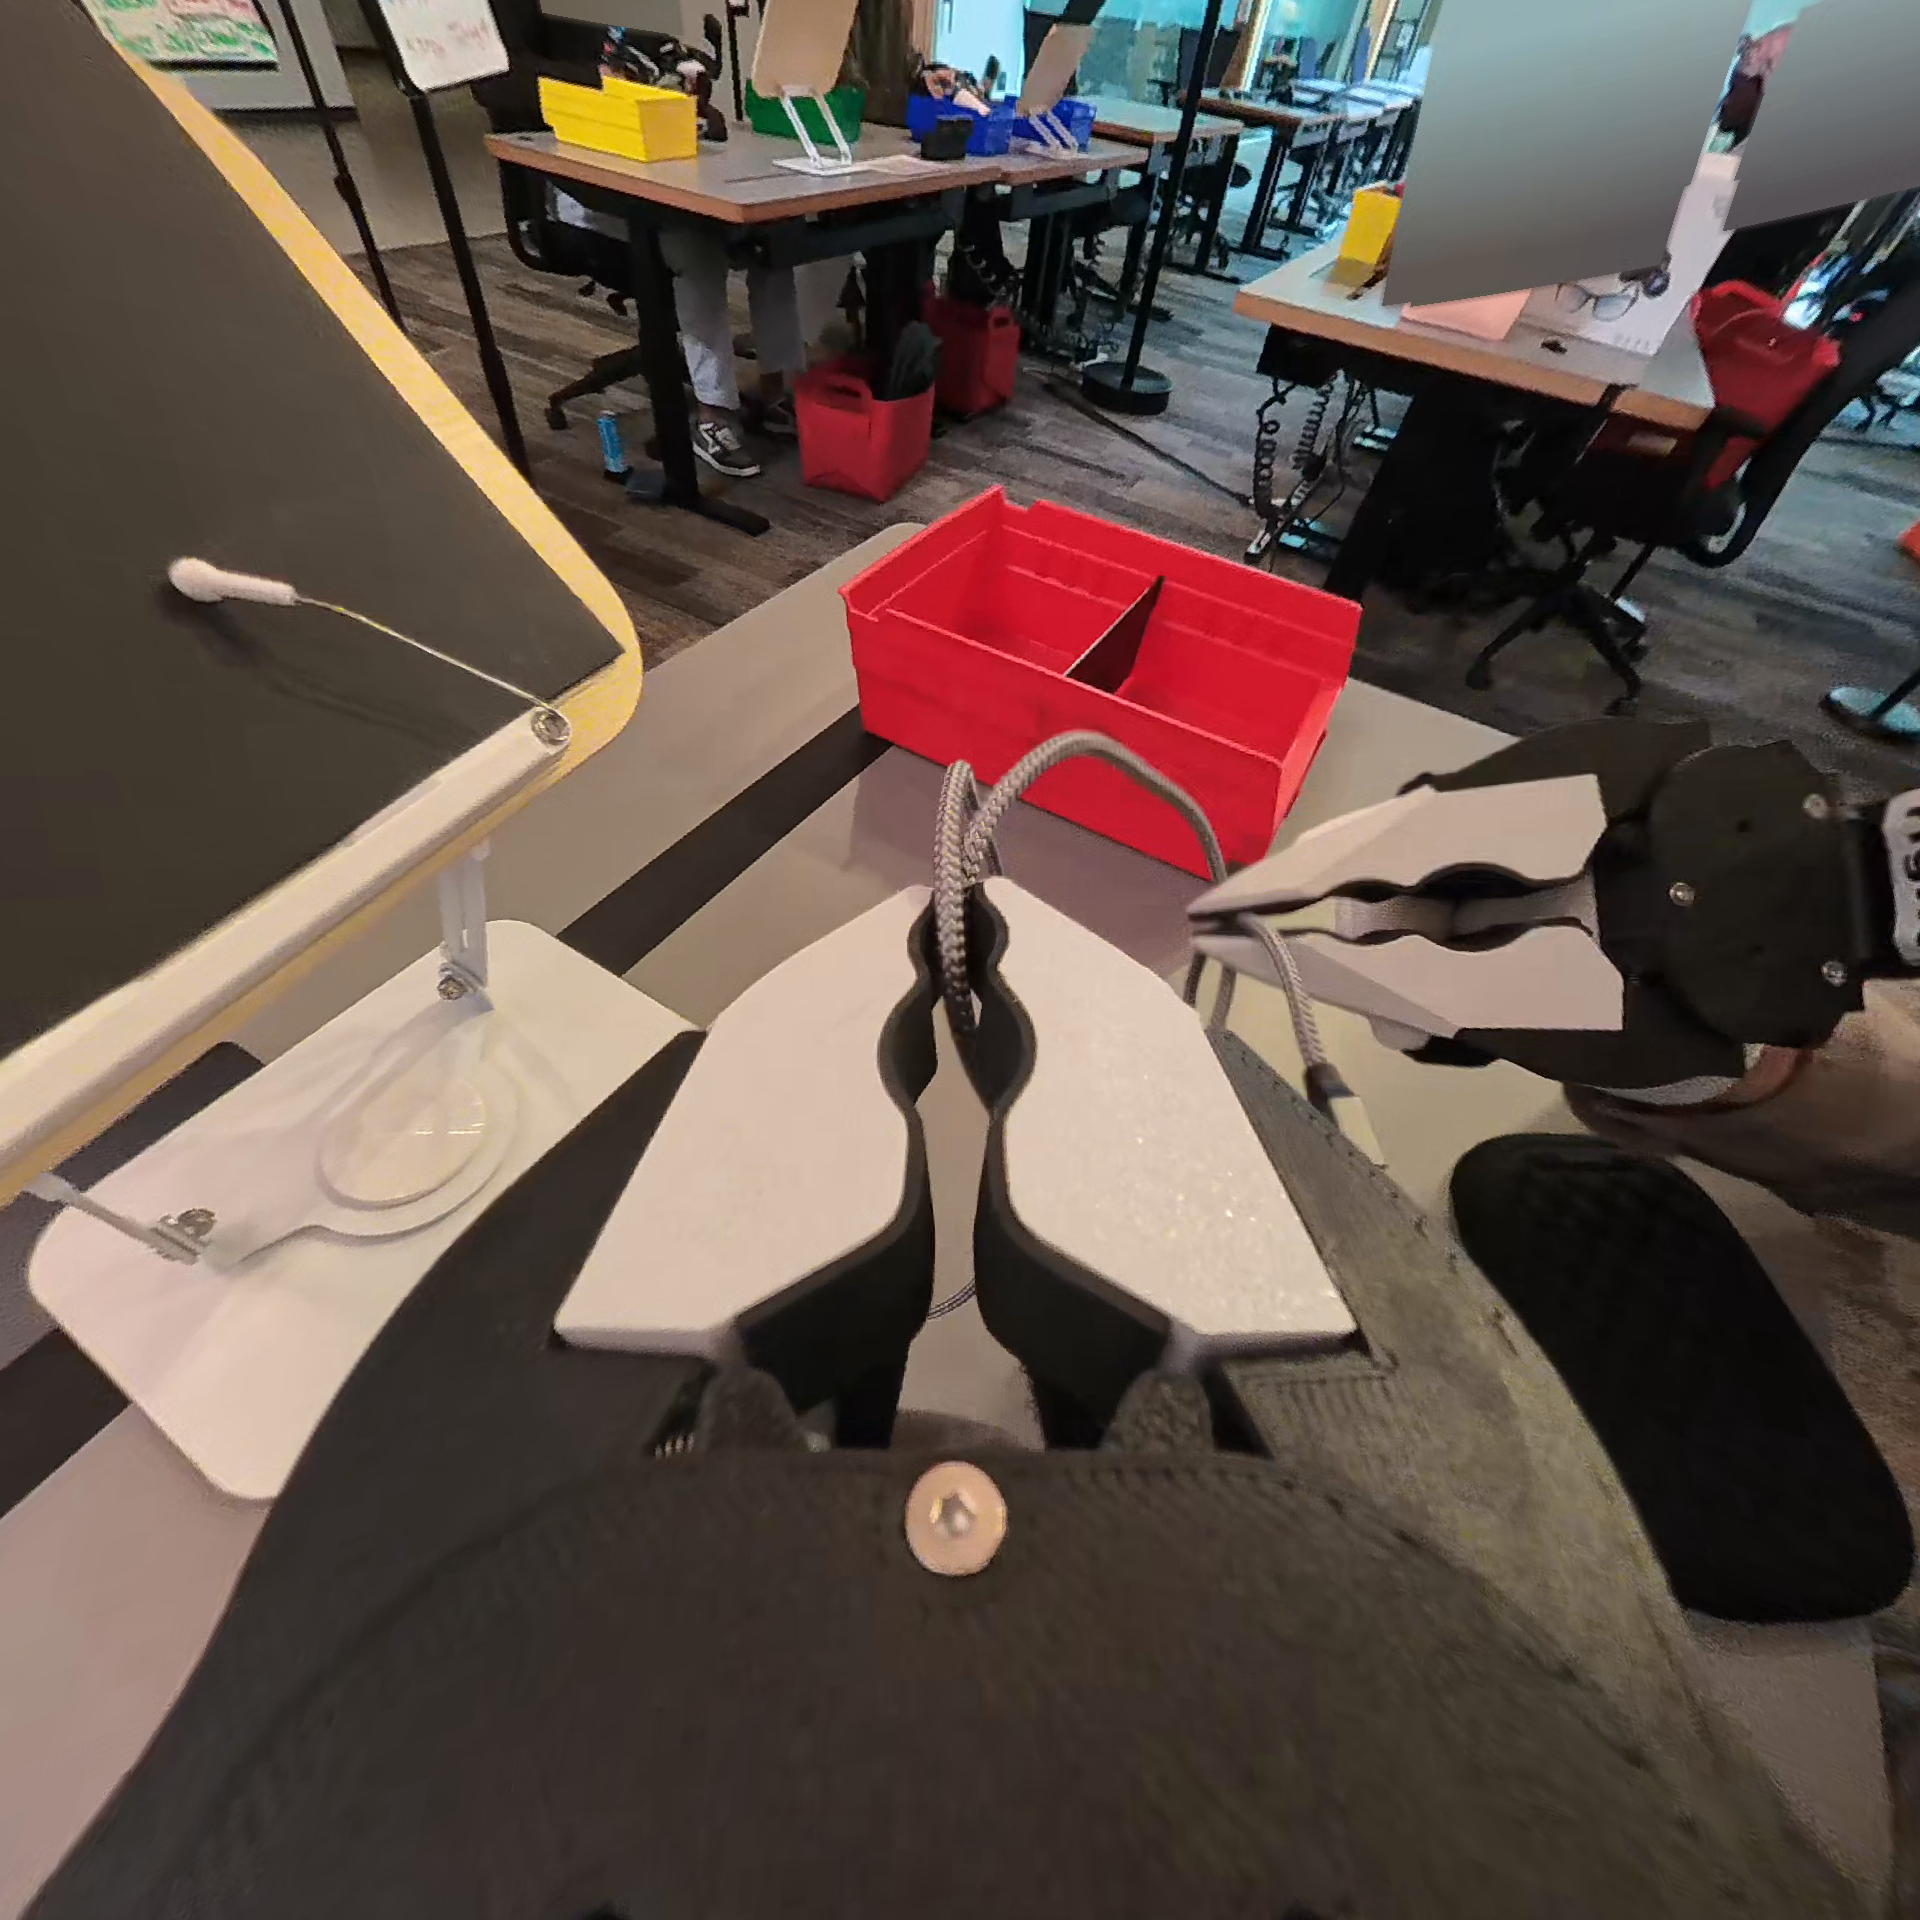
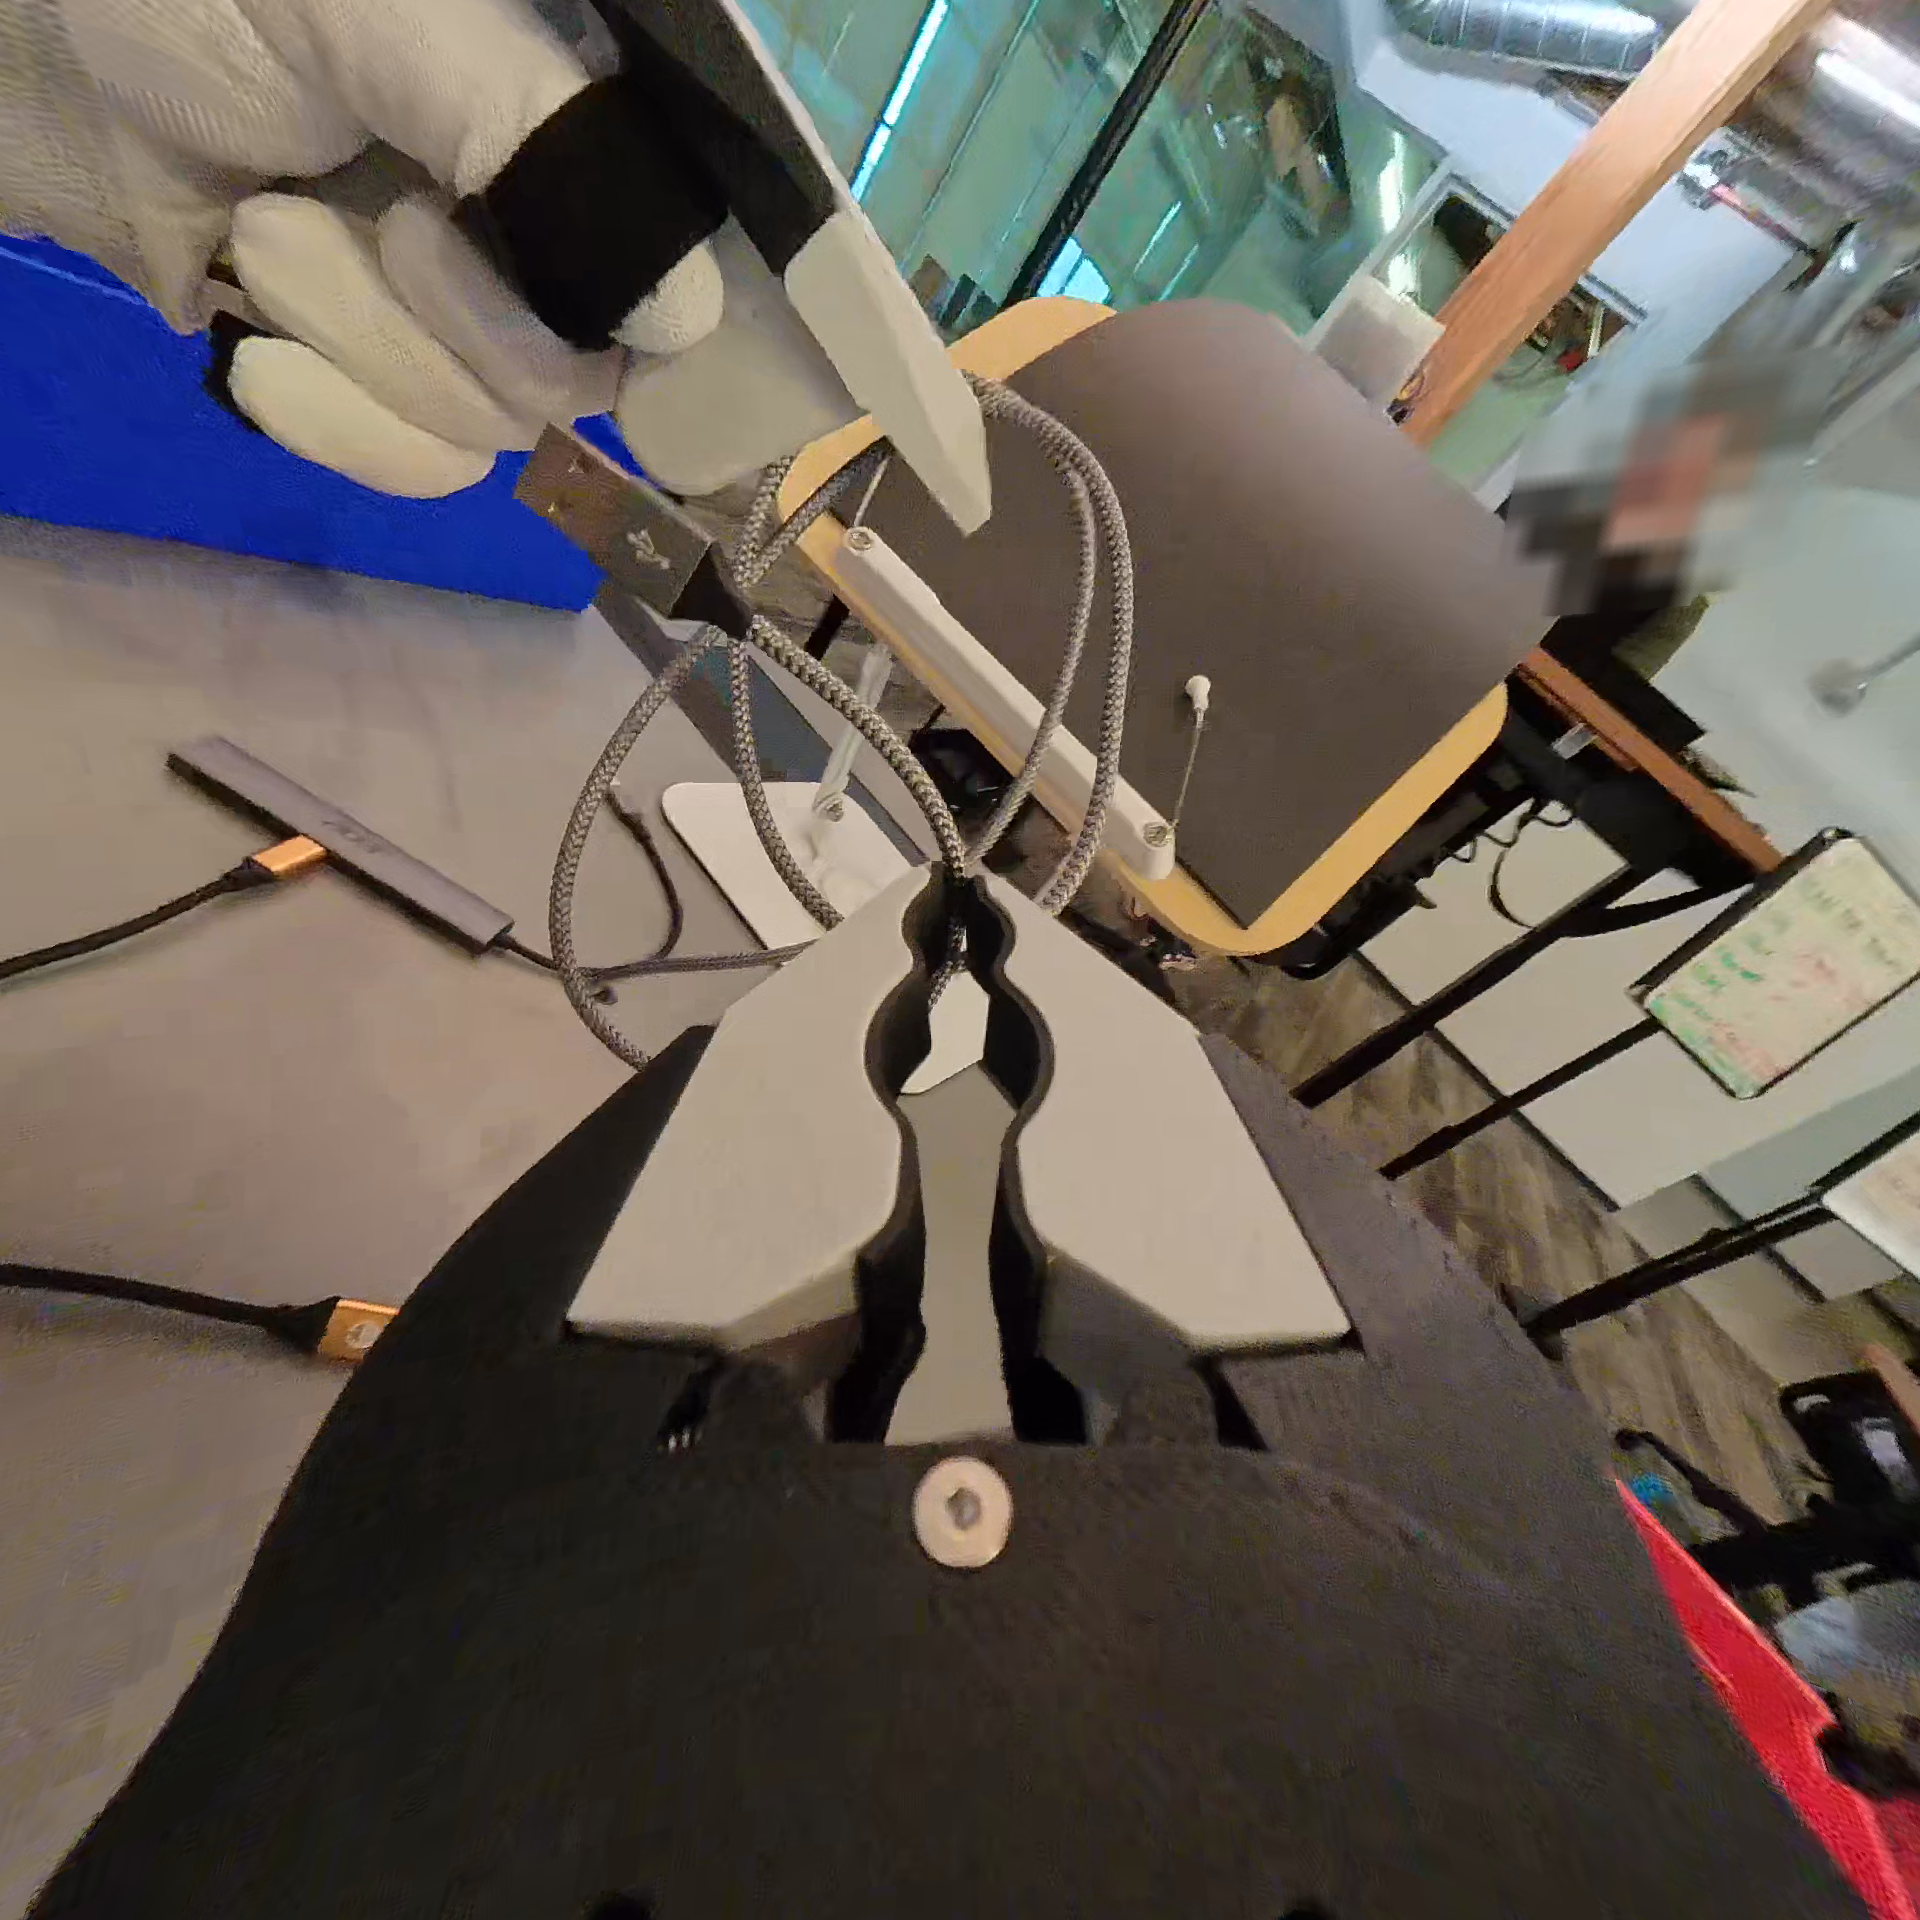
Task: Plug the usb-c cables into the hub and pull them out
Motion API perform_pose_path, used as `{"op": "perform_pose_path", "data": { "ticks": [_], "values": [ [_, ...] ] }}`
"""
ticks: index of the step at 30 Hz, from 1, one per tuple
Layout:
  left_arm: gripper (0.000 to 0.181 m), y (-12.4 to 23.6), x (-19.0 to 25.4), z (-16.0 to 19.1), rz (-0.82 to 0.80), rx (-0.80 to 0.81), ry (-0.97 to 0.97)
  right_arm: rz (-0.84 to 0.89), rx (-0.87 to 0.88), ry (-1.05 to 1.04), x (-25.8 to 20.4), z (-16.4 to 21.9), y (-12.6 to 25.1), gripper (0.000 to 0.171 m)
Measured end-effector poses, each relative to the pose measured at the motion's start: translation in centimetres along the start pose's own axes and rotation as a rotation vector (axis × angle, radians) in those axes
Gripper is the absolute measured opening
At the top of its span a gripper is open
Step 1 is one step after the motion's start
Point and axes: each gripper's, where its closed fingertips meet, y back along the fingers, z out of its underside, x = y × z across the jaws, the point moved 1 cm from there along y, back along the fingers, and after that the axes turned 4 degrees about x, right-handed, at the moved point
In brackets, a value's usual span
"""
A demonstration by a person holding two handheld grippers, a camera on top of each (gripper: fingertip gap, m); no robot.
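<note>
a grey braided cable [image 2: 1101, 582] hangs in the air in loose loops, pinched by both tools at once. it looks light and limp, so it will sag and swing rather than hold a shape; the braid gives some grip, but the cord itself offers no control over where the plug points. the better hold, as a judgement, is on the rigid plug body, just behind the metal tip.

the left gripper [image 1: 961, 914] has its jaws closed on two strands of the cable. the right gripper [image 2: 956, 883] is also closed on the cord, near a flat metal plug [image 2: 623, 530] that sticks out toward the left, close to a white-gloved hand [image 2: 395, 343].

the hub [image 2: 343, 842], a slim grey bar, lies on the grey table [image 2: 208, 1091] to the left and farther off, with one orange-tipped black cable [image 2: 281, 857] already in its side. a second orange-tipped cable [image 2: 348, 1325] lies loose nearer by.

a red bin [image 1: 1091, 686] sits at the far table edge, and a tilted black board on a white stand [image 1: 260, 416] is at the left.
</note>
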Motion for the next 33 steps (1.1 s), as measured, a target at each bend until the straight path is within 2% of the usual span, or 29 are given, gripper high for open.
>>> {"op": "perform_pose_path", "data": {
  "ticks": [2, 4, 6, 8, 13, 16, 20, 21, 23, 27, 28, 33],
  "values": [
    [0.003, 0.1, -0.1, 0.0, -0.022, -0.028, -0.054, -0.026, 0.034, 0.056, -1.0, -0.1, 0.3, 0.001],
    [0.003, 0.2, -0.1, 0.0, -0.029, -0.055, -0.103, -0.11, 0.116, 0.235, -3.5, -1.1, 1.0, 0.001],
    [0.003, 0.2, 0.0, -0.1, -0.025, -0.087, -0.142, -0.1, 0.113, 0.423, -4.6, -1.2, 1.1, 0.001],
    [0.003, 0.2, -0.1, -0.2, -0.028, -0.109, -0.176, -0.09, 0.139, 0.434, -4.6, -1.8, 1.4, 0.0],
    [0.003, 0.4, 0.8, 0.0, -0.002, -0.127, -0.237, 0.012, 0.068, 0.129, 0.2, -1.4, 1.7, 0.0],
    [0.003, -0.1, 2.1, 0.6, -0.003, -0.125, -0.246, 0.001, -0.162, -0.075, 0.6, 1.9, 0.4, 0.0],
    [0.003, -0.9, 3.1, 2.2, -0.002, -0.142, -0.22, -0.009, -0.398, 0.124, -1.5, 5.2, -0.7, 0.0],
    [0.002, -1.0, 3.5, 2.5, -0.002, -0.141, -0.207, -0.026, -0.44, 0.103, -2.1, 5.7, -0.9, 0.0],
    [0.003, -1.2, 3.9, 3.3, -0.029, -0.141, -0.21, -0.05, -0.396, -0.093, -2.7, 5.7, -1.6, 0.0],
    [0.003, -1.4, 3.9, 4.5, -0.122, -0.099, -0.208, -0.074, -0.262, -0.678, -1.4, 6.3, -2.9, 0.0],
    [0.003, -1.4, 3.8, 4.8, -0.153, -0.092, -0.223, -0.054, -0.249, -0.737, -0.9, 6.8, -3.1, 0.0],
    [0.002, -2.2, 4.4, 5.4, -0.212, -0.062, -0.248, -0.045, -0.345, -0.541, -1.8, 7.5, -4.1, 0.0]
  ]
}}
